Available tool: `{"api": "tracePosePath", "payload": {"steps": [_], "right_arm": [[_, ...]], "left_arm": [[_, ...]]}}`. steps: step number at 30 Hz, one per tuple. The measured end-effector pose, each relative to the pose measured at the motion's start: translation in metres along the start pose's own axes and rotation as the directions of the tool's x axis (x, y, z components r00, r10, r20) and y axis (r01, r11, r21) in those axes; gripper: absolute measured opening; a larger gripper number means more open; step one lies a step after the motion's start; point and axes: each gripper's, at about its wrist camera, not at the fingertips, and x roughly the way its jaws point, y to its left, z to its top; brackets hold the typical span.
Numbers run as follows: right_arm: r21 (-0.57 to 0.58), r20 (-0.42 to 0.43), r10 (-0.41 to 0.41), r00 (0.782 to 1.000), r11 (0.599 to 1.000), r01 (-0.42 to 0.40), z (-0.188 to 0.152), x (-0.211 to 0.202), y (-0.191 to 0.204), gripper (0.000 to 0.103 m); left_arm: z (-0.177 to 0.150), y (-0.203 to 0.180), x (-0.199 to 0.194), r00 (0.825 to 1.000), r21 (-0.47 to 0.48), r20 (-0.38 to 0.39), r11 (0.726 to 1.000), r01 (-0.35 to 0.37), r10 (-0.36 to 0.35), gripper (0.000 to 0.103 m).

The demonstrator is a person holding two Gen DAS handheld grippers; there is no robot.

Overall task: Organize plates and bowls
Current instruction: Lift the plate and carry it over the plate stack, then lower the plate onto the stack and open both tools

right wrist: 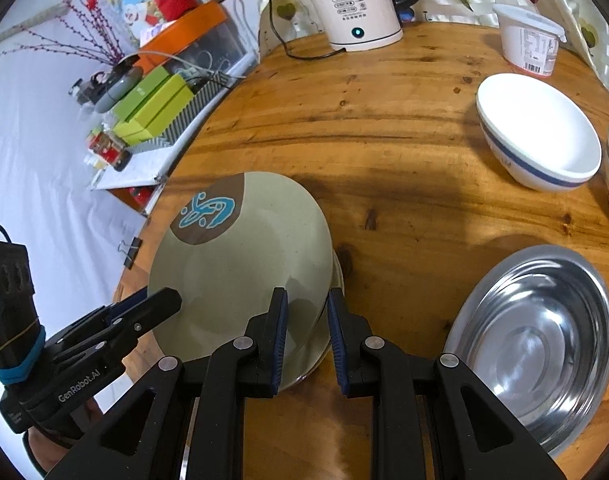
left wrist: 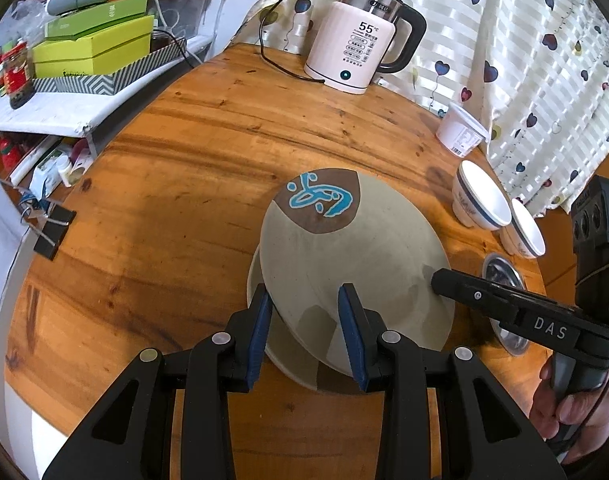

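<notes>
1. We see both grippers clamped on the beige plate (left wrist: 344, 264), tilted over the wooden table (left wrist: 224, 140): left gripper (left wrist: 304, 332) on its near rim, right gripper (right wrist: 306, 340) on the opposite edge.
2. The kettle (left wrist: 356, 48) reads "55°C".
3. The gripper bodies read "DAS" and "GenRobot.AI".
4. White bowls (right wrist: 540, 132) and a steel dish (right wrist: 544, 332) sit alongside.

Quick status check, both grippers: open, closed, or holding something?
Left gripper: closed on the near rim of the green plate.
Right gripper: closed on the same plate's rim, on its other side.
</notes>
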Motion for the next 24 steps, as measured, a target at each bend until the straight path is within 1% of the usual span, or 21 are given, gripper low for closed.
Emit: {"api": "tracePosePath", "payload": {"steps": [7, 20, 24], "right_arm": [[-0.009, -0.005, 0.002, 1.000, 1.000, -0.002, -0.005, -0.002, 0.000, 0.020], [-0.026, -0.025, -0.004, 1.000, 1.000, 0.003, -0.009, 0.007, 0.000, 0.020], [-0.036, -0.024, -0.013, 1.000, 0.999, 0.012, -0.010, 0.008, 0.001, 0.022]], "left_arm": [[-0.011, 0.000, 0.002, 1.000, -0.011, -0.014, 1.000, -0.004, 0.004, 0.036], [-0.018, -0.003, 0.004, 0.999, 0.003, -0.013, 0.999, -0.041, 0.041, 0.036], [-0.019, -0.004, 0.003, 0.999, 0.004, -0.012, 0.999, -0.038, 0.038, 0.036]]}}
